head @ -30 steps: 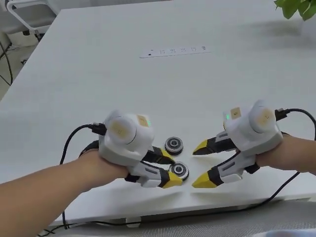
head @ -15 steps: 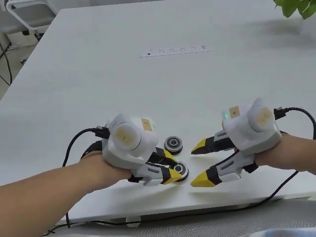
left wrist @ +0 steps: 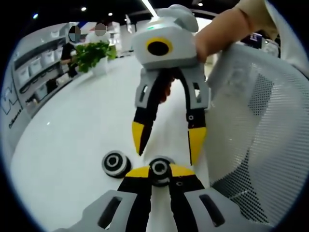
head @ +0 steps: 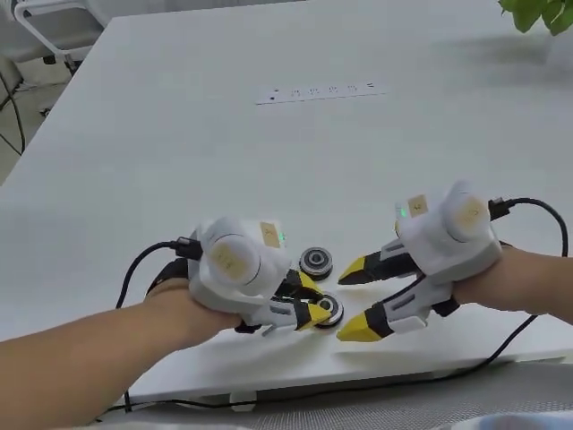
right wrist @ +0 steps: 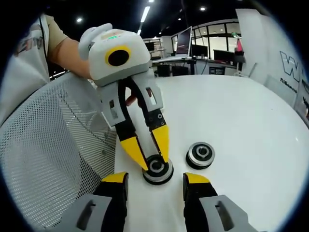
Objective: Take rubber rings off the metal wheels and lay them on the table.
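Note:
Two small metal wheels with black rubber rings lie near the table's front edge. My left gripper is shut on the near wheel, its yellow tips pinching both sides of that wheel. The far wheel lies free just behind it. My right gripper is open, facing the left one, its tips level with the near wheel and close to its right side. In the right gripper view the near wheel sits just ahead of my open right gripper, and the far wheel lies to its right.
A white power strip lies at the table's middle far side. A green plant stands at the back right. Black cables trail from both grippers over the front edge. A white mesh chair is behind the grippers.
My left gripper's jaws have closed in on the near wheel. The right gripper has shifted left and lower, closer to that wheel. The far wheel has not moved.

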{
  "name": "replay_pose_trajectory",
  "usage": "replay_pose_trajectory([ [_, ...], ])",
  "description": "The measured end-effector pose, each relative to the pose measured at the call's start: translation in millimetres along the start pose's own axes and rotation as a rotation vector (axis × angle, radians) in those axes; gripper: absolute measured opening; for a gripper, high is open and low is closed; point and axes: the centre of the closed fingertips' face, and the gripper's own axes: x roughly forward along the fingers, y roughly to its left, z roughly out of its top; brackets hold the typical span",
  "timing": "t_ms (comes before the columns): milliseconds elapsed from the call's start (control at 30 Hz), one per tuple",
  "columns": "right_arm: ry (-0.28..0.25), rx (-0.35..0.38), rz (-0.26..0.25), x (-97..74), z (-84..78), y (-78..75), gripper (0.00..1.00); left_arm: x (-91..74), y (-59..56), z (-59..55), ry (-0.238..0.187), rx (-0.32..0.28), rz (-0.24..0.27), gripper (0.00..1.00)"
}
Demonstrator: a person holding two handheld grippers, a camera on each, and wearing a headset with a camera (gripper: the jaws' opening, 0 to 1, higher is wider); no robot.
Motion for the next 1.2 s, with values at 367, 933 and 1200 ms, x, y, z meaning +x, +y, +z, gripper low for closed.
replay_pose_trajectory([
  [367,0.01,0.026,-0.012,12.4,0.0,-2.0,0.37,0.0,-0.1,-0.4,0.002,0.0,0.019,0.14],
  [933,-0.001,0.051,-0.019,4.1,-4.4,-3.5,0.23,-0.5,0.6,-0.7,-0.004,-0.008,0.031,0.14],
  [1200,0.01,0.055,-0.016,0.6,-9.0,-3.4,0.17,-0.6,0.6,-0.4,-0.002,-0.009,0.036,0.14],
])
